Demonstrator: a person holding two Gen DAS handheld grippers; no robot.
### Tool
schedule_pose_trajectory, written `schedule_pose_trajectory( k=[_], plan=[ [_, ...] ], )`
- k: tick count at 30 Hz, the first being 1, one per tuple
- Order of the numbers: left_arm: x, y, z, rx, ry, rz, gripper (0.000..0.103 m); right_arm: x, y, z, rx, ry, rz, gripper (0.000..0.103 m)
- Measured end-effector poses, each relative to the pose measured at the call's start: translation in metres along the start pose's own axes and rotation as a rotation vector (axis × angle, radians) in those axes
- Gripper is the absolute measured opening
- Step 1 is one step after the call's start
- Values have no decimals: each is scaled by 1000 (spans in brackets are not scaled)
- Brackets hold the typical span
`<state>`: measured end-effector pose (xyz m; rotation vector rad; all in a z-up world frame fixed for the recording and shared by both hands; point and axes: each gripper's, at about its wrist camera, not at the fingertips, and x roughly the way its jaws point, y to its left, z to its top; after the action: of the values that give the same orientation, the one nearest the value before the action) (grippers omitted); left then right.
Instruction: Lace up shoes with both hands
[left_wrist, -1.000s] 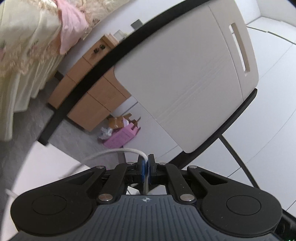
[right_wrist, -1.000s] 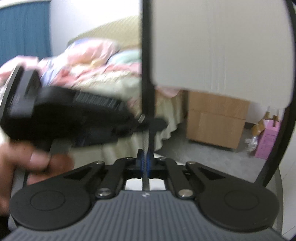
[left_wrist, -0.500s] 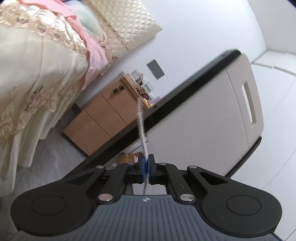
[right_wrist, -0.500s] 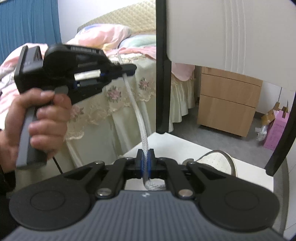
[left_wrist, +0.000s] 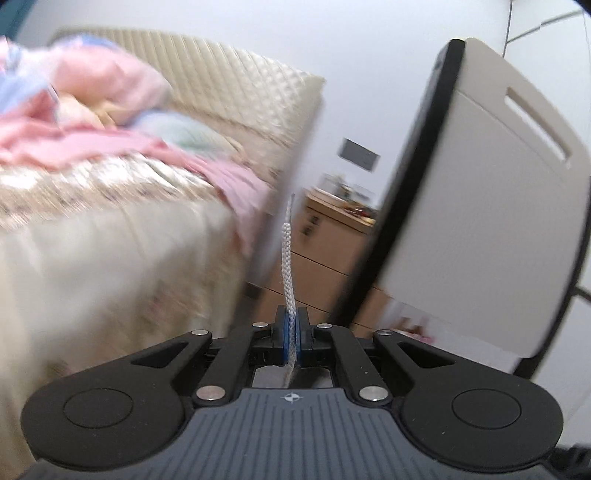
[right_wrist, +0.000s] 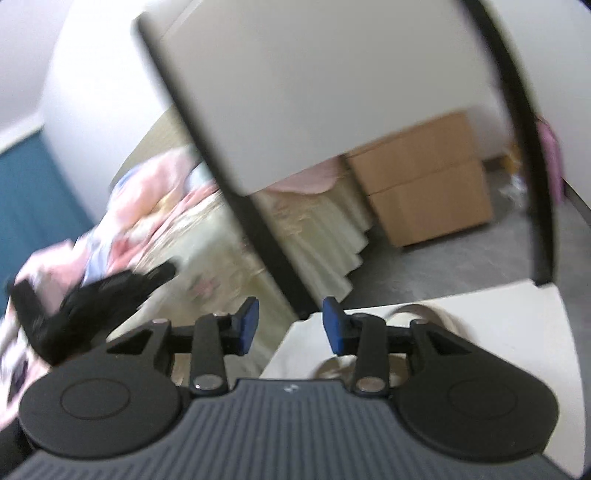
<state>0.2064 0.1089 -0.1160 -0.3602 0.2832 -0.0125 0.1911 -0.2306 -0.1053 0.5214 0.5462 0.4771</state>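
My left gripper (left_wrist: 291, 325) is shut on a white braided shoelace (left_wrist: 287, 258), whose free end sticks up past the blue pads. In the right wrist view my right gripper (right_wrist: 290, 325) has its jaws opening, with nothing between the blue pads (right_wrist: 334, 326). The left gripper (right_wrist: 88, 302) shows there as a blurred black shape at the left, level with my right fingertips. A white shoe (right_wrist: 424, 314) lies on the white table (right_wrist: 498, 332) just behind the right gripper's linkage, mostly hidden.
A white chair back with a black frame (left_wrist: 480, 221) (right_wrist: 314, 92) stands close ahead. A bed with pink and cream bedding (left_wrist: 92, 177) fills the left. A wooden drawer unit (right_wrist: 424, 184) sits on the grey floor beyond.
The right gripper let go of the lace and its jaws spread apart; it rolled and swung sideways. The left gripper kept the lace and turned toward the bed.
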Motion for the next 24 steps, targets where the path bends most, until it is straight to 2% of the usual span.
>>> schedule_pose_trajectory(
  k=[1,3,9,14,17,24],
  plan=[
    [-1,-3,-1,44,-2,15,4,-3,-8,2,41,-9,-5,41],
    [0,-17,-10,204,6,43,4,-8,-22,5,123,-23,-4,41],
    [-5,-69,-48,529,58,-98,4,-23,-48,14,266,-56,37,41],
    [-16,-107,-70,686,50,-194,4,-20,-51,15,323,-49,99,41],
    [-24,-119,-78,735,50,-269,4,-22,-52,14,375,-39,181,40],
    [-35,-137,-98,860,37,-318,4,-20,-46,12,400,-26,228,40]
  ],
)
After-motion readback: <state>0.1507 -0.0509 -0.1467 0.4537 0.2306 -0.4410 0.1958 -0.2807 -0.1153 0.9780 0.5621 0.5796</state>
